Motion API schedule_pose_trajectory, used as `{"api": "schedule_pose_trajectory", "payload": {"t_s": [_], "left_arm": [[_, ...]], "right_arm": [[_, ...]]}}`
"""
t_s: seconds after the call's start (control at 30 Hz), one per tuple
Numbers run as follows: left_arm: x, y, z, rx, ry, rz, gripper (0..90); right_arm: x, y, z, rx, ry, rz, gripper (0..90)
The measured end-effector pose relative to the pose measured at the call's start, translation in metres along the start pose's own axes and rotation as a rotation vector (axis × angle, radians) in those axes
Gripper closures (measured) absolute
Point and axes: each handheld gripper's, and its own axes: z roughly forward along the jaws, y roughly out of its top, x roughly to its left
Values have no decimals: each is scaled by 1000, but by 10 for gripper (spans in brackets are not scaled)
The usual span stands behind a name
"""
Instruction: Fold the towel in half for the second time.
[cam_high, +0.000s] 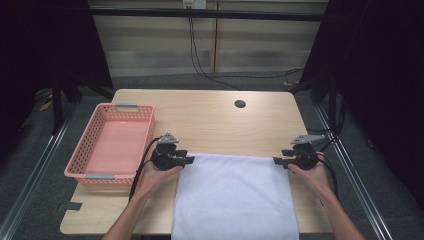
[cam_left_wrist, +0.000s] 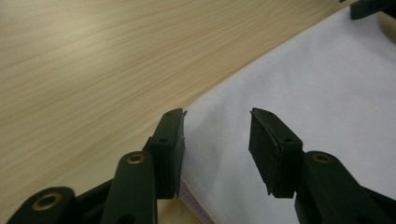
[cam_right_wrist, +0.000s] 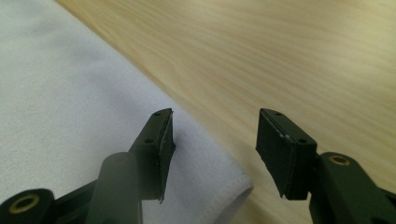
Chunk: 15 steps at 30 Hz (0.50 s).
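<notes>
two grippers, left (cam_left_wrist: 215, 140) & right (cam_right_wrist: 212, 144), jaws apart w/ nothing held, at white towel (cam_high: 235, 195) corners

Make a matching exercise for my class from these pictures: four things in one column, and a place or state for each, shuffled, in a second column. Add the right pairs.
Things:
1. basket
2. towel
3. left gripper
4. right gripper

Places or states:
A. open at the towel's far right corner
B. white, hangs over the near table edge
C. pink, empty, on the table's left
D. open at the towel's far left corner

Pairs: 1-C, 2-B, 3-D, 4-A
</notes>
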Motion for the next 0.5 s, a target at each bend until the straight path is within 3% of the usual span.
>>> {"api": "schedule_pose_trajectory", "payload": {"t_s": [0.13,0.2,0.23,0.3,0.43,0.5], "left_arm": [[7,1,7,12,3,2,493],[12,-1,9,27,31,6,479],[15,-2,11,27,33,-18,466],[18,-6,13,26,76,-26,461],[21,-8,16,48,23,-15,458],[19,-8,17,42,21,-6,465]], "right_arm": [[-2,-7,5,29,-12,-3,468],[-4,-9,6,33,-10,-3,478],[-5,-10,6,37,-9,5,486],[-6,-10,6,42,1,-2,527],[-5,-12,6,38,10,-3,547],[-4,-13,5,33,11,1,566]]}}
